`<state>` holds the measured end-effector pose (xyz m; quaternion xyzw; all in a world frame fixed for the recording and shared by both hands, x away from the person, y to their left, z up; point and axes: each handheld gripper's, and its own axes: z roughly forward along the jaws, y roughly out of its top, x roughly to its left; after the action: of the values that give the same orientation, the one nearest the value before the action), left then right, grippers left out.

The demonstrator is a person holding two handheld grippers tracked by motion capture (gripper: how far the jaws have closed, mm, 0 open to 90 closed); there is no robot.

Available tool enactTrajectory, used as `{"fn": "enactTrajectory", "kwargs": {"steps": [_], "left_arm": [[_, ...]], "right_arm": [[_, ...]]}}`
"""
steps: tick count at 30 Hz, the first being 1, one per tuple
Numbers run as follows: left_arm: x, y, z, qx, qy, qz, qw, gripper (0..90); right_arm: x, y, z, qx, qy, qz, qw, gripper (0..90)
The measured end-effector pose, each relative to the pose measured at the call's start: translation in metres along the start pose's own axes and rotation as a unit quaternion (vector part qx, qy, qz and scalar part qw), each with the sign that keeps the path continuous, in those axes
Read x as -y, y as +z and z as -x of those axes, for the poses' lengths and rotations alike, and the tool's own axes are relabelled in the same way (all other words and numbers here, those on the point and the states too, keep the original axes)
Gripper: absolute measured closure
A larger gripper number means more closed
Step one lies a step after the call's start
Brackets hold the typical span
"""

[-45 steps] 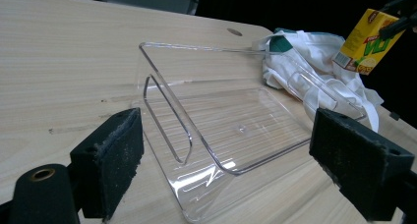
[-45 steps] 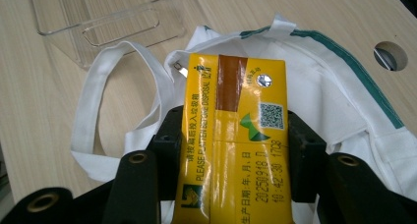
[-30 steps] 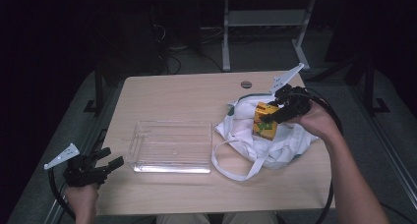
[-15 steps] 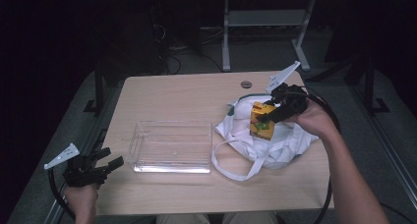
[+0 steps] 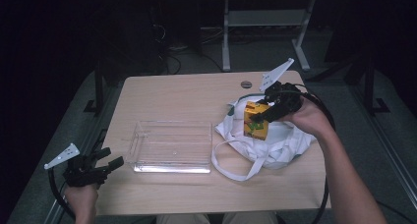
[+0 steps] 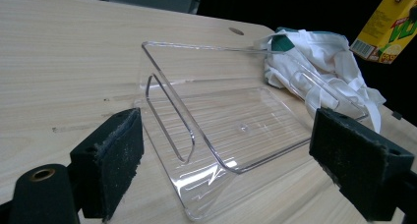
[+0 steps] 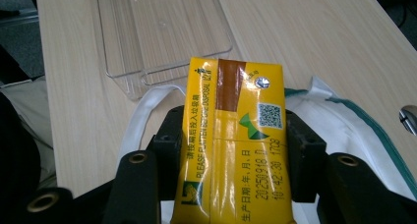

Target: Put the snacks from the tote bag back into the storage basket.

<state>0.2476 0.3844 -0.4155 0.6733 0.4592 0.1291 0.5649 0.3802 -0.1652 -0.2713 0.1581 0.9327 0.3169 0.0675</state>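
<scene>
This is looking like a lab or test room. A plain wooden table point(image 5: 187, 94) is standing in the middle of the frame, with dark all around it. Black cables point(image 5: 169, 62) are lying on the grey floor point(image 5: 393, 135) near the top, beside the white metal legs point(image 5: 226, 42) of another bench.

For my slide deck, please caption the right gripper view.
Right gripper clamps a yellow drink carton above a white cloth bag, clear tray beyond.

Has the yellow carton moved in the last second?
Yes, slightly. The yellow carton, clamped in the right gripper, has shifted left toward the clear tray, judged against the table's grommet hole.
</scene>
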Motion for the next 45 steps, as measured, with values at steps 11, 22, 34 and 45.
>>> {"fn": "enactTrajectory", "kwargs": {"steps": [11, 22, 34, 45], "left_arm": [[0.000, -0.001, 0.000, 0.000, 0.000, 0.002, 1.0000, 12.7], [0.000, -0.001, -0.001, -0.001, 0.000, 0.000, 1.0000, 12.6], [0.000, -0.001, -0.001, -0.001, -0.001, -0.001, 1.0000, 12.6], [0.000, -0.001, -0.001, -0.001, 0.000, 0.000, 1.0000, 12.6]], "right_arm": [[-0.017, 0.007, -0.006, -0.013, -0.015, 0.001, 0.9998, 52.0], [-0.028, 0.014, -0.011, -0.022, -0.028, 0.004, 0.9994, 52.0], [-0.044, 0.023, -0.017, -0.032, -0.045, 0.009, 0.9984, 52.0], [-0.055, 0.032, -0.023, -0.043, -0.055, 0.014, 0.9975, 52.0]]}}
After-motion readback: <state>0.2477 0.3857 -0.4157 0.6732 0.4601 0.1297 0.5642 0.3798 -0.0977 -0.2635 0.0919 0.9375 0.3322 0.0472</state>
